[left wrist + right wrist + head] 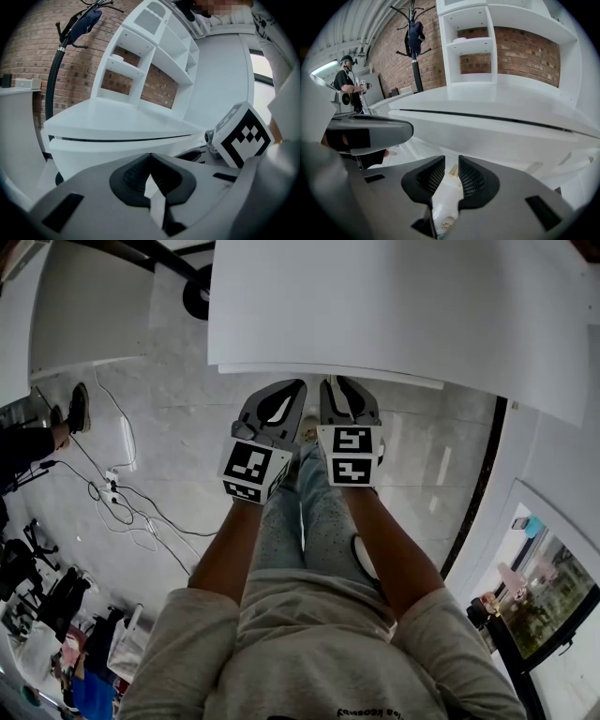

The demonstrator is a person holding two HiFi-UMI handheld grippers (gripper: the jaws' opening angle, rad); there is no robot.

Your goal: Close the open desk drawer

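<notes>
The white desk (394, 306) fills the top of the head view. Its drawer front (328, 373) shows as a thin lip just past the desk's near edge. In the left gripper view the drawer front (103, 152) is a white band under a dark slit. The right gripper view shows the same drawer front (497, 136) below the desk top. My left gripper (278, 397) and right gripper (339, 392) hang side by side just before that edge, touching nothing. The left gripper's (150, 161) pads meet at the tips. The right gripper's (451, 173) pads stand a narrow gap apart, with nothing between them.
A white shelf unit (150, 56) stands on the desk against a brick wall. A black coat stand (412, 42) rises at the left. A person (347, 84) stands far left. Cables (122, 502) lie on the floor beside another white desk (84, 306). My legs are below the grippers.
</notes>
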